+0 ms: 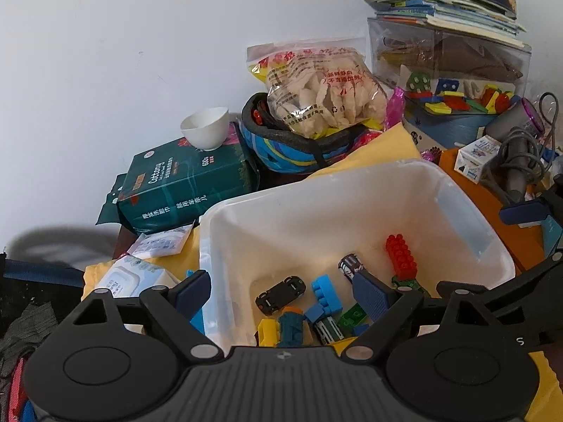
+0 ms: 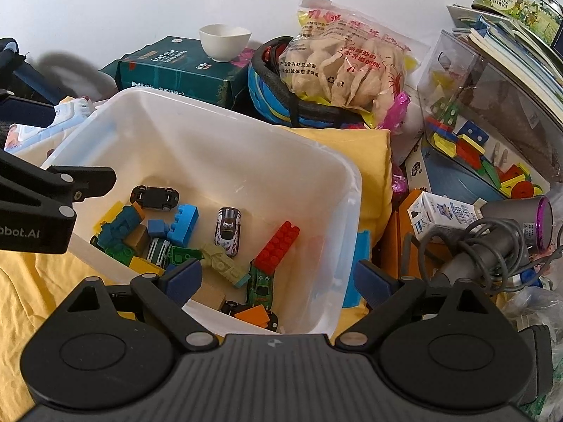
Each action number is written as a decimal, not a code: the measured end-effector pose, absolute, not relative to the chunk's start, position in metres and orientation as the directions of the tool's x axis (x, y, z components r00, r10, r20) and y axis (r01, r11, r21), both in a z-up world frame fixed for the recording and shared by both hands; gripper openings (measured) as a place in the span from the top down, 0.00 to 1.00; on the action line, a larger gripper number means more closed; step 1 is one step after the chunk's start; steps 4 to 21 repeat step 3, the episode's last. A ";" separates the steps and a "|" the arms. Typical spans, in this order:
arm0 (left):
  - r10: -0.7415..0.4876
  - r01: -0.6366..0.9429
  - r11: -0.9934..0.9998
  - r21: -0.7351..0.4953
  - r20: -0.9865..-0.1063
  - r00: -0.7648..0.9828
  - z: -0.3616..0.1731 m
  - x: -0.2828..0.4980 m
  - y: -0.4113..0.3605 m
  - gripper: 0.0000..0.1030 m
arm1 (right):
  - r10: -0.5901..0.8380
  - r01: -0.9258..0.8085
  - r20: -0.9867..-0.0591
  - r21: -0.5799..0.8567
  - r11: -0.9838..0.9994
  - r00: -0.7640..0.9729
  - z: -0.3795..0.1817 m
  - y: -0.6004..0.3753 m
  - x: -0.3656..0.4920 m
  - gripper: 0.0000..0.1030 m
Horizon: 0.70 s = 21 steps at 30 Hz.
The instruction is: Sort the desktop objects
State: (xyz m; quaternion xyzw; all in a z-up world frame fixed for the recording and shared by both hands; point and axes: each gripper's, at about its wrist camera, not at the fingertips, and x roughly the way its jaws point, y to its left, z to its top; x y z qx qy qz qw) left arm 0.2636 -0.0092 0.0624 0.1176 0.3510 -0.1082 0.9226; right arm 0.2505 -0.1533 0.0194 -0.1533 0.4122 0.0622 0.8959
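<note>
Both claws, the left claw (image 1: pixel 281 293) and the right claw (image 2: pixel 279 277), hang wide open and empty over the white bin (image 2: pixel 346 190) (on the yellow cloth (image 2: pixel 376 161)), where toy cars and blocks like the red block (image 2: pixel 278 244) now lie sorted.

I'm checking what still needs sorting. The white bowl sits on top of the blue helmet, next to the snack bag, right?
Not quite. The white bowl sits on the green Cottony pack, not on the blue helmet. The helmet beside it holds the snack bag. The right wrist view shows this clearly.
</note>
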 end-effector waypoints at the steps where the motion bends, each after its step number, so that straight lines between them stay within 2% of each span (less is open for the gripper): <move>1: -0.116 0.277 0.951 0.139 -0.669 0.735 0.063 0.263 -0.009 0.12 | -0.014 -0.239 -0.759 -0.222 0.945 0.651 0.019 -0.153 0.251 0.07; 21: -0.097 0.252 0.956 0.147 -0.654 0.751 0.062 0.260 -0.008 0.12 | -0.016 -0.239 -0.760 -0.224 0.945 0.649 0.018 -0.152 0.250 0.07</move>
